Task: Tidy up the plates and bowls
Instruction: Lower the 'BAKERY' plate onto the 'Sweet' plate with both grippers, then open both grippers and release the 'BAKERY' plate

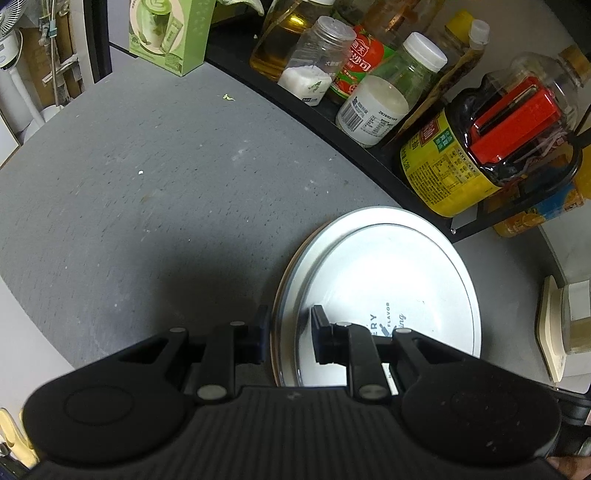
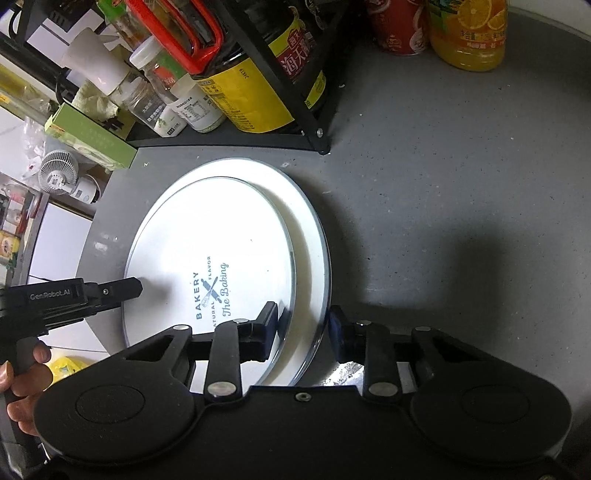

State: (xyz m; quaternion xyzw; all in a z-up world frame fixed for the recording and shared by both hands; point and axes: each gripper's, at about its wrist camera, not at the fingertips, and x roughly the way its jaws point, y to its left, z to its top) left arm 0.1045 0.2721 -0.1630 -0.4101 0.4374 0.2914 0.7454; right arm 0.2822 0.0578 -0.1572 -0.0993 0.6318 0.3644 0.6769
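You are working over a grey speckled countertop, dotted with a few pale crumbs. At its far left edge in the left wrist view, a white fan stands off the counter, and a green carton sits on the counter near the back. To the right of the carton runs a black wire rack crowded with clear jars, a white-capped bottle and a large dark bottle with a yellow label and red handle. In the right wrist view, a red can and an orange juice bottle stand on the counter to the right of the rack.

The plates lie flat just in front of the rack's corner foot: a white printed plate rests on a larger white plate, offset so the lower one's rim shows as a crescent. The blue print reads "BAKERY" and "The Baking", and in the right wrist view its lettering runs up the picture, away from the camera. Round, the plates have no long axis.

Your left gripper straddles the plates' near rim, one finger outside and one over the top plate, with a gap between them; I cannot tell whether the pads press the rim. Your right gripper is spread wide across the rim on the opposite side, not gripping.
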